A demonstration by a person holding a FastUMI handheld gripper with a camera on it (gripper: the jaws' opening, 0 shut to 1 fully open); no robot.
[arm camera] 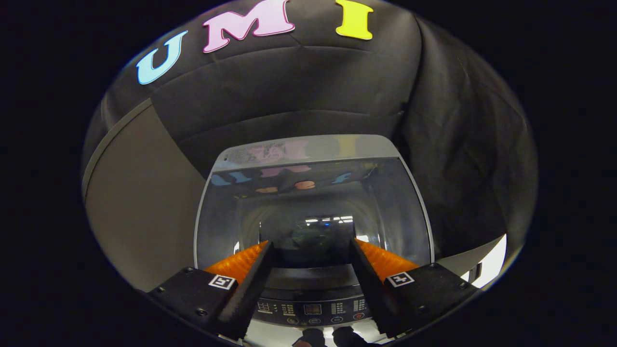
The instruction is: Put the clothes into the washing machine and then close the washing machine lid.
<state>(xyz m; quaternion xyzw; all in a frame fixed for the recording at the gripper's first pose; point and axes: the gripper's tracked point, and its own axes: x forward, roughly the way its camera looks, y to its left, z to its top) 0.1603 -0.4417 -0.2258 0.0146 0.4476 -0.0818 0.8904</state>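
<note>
My gripper (pixel 311 248) is spread wide and holds nothing, its ribbed fingers (pixel 238 262) hovering above the washing machine (pixel 313 289). The glossy, curved glass lid (pixel 313 202) lies shut just ahead between them, over the dim drum. The control panel (pixel 313 308) sits below.

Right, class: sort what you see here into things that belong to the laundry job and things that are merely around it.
Belongs to the job:
washing machine lid, down over the tub
control panel
gripper, fingers open, nothing between them

Just around:
booth wall
grey panel beside the machine
</note>
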